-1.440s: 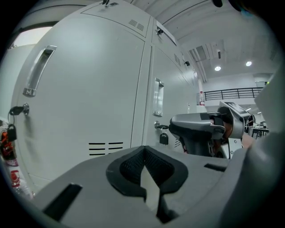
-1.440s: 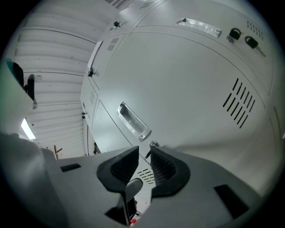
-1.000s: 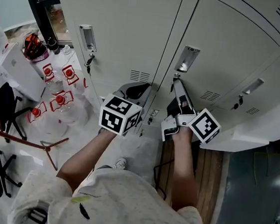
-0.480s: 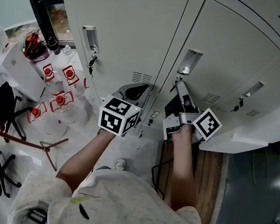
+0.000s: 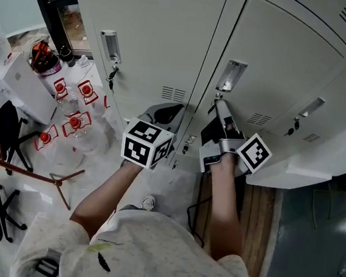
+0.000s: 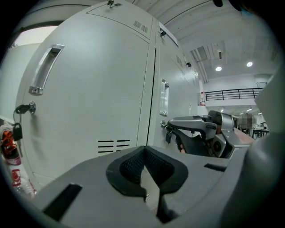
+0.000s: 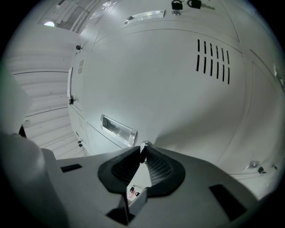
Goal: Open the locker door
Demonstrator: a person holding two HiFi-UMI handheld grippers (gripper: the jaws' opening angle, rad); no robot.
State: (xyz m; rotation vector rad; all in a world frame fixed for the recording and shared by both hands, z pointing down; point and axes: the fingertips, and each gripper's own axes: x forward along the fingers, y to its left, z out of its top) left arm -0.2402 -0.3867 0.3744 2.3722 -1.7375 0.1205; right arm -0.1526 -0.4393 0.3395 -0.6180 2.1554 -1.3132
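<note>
Steeply from overhead, the lockers (image 5: 173, 29) are taken in by the head view. The left hand-held gripper (image 6: 144, 167) view is aimed sidelong across the doors (image 6: 89, 89); the right hand-held gripper (image 7: 142, 153) view is held close against one, whose recessed handle (image 7: 118, 129) is shared by all three.

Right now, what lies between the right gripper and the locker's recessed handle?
Only bare locker door. In the right gripper view, the right gripper pinches the silver key just beside the recessed handle.
</note>
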